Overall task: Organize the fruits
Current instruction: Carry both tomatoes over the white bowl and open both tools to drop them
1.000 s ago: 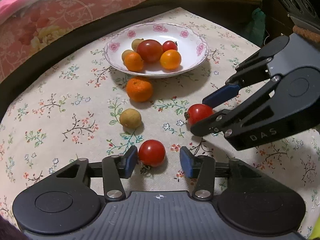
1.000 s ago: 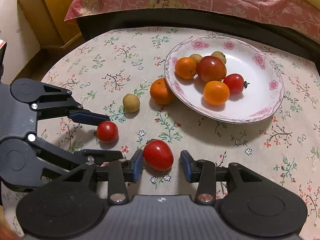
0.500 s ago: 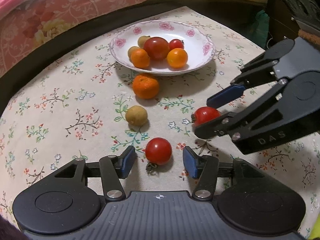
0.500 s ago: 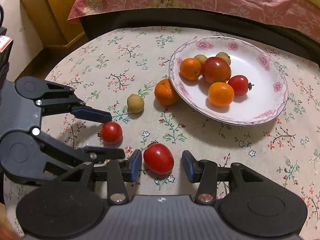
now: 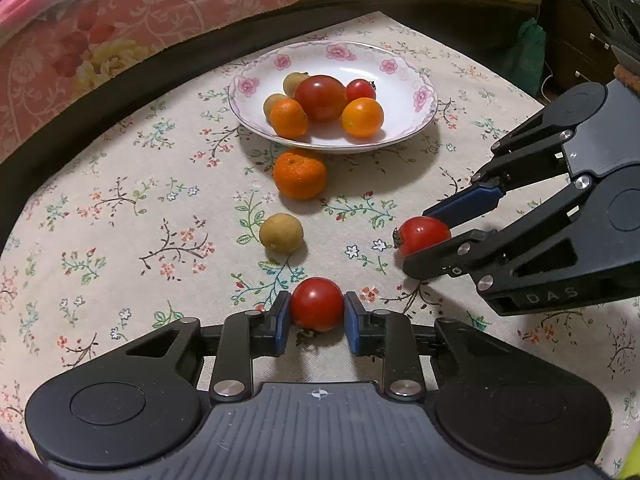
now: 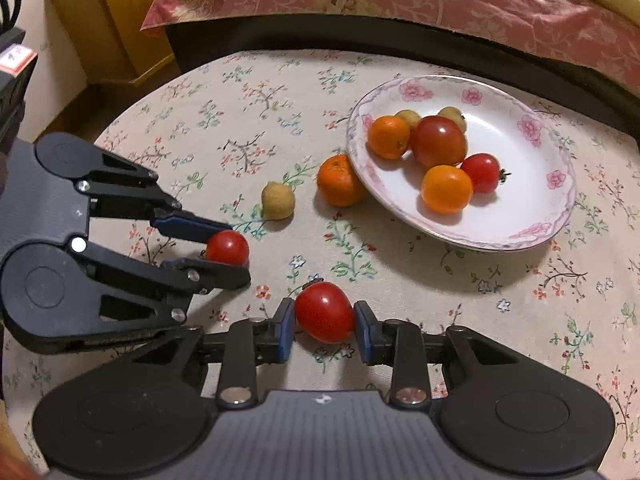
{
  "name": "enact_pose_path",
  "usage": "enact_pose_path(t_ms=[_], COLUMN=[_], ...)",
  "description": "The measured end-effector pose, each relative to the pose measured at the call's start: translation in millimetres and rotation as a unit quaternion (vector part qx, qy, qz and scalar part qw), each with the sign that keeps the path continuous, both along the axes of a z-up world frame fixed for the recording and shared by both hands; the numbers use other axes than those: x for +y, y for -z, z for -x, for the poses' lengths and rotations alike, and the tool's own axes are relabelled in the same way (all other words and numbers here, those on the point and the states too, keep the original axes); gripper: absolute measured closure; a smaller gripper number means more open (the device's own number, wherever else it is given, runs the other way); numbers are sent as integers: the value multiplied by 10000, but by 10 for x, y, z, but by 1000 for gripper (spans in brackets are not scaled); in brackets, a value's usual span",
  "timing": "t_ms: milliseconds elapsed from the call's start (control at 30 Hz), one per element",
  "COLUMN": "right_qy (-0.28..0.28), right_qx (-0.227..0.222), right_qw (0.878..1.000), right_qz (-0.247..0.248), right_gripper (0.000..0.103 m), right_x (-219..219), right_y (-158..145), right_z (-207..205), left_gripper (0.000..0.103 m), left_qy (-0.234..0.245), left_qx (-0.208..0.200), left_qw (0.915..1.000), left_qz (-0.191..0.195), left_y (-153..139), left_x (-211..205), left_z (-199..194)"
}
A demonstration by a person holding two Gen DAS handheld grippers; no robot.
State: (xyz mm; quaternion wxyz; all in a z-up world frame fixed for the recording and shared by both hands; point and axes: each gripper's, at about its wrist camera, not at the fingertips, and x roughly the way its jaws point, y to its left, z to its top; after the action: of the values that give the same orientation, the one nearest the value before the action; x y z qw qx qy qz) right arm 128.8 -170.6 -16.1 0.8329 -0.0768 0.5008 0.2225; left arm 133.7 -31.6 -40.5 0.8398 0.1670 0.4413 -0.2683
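My left gripper is shut on a round red tomato low over the flowered tablecloth. My right gripper is shut on an oval red tomato. Each gripper also shows in the other's view: the right gripper at the right, the left gripper at the left. A white flowered plate holds several fruits: a large tomato, a small tomato, two oranges and two small yellowish fruits. On the cloth lie an orange and a small yellowish fruit.
The round table's dark edge curves behind the plate, with a pink flowered bedspread beyond it. A dark cabinet stands at the far right, and a yellow box at the far left in the right wrist view.
Both grippers have closed from open onto their tomatoes. Both views have shifted slightly, with the plate now further right.
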Motion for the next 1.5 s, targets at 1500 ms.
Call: enact_pose_path(t_ms=[1500], right_qy=[1392], right_qx=[-689], right_qw=[9872], right_qz=[-370], right_gripper=[71], right_x=[-669], right_y=[-238], right_z=[-561], left_gripper=[65], left_qy=[-379], left_qx=[-603], left_qw=[9966], left_qz=[422], left_y=[-330], left_x=[-632], left_z=[-661])
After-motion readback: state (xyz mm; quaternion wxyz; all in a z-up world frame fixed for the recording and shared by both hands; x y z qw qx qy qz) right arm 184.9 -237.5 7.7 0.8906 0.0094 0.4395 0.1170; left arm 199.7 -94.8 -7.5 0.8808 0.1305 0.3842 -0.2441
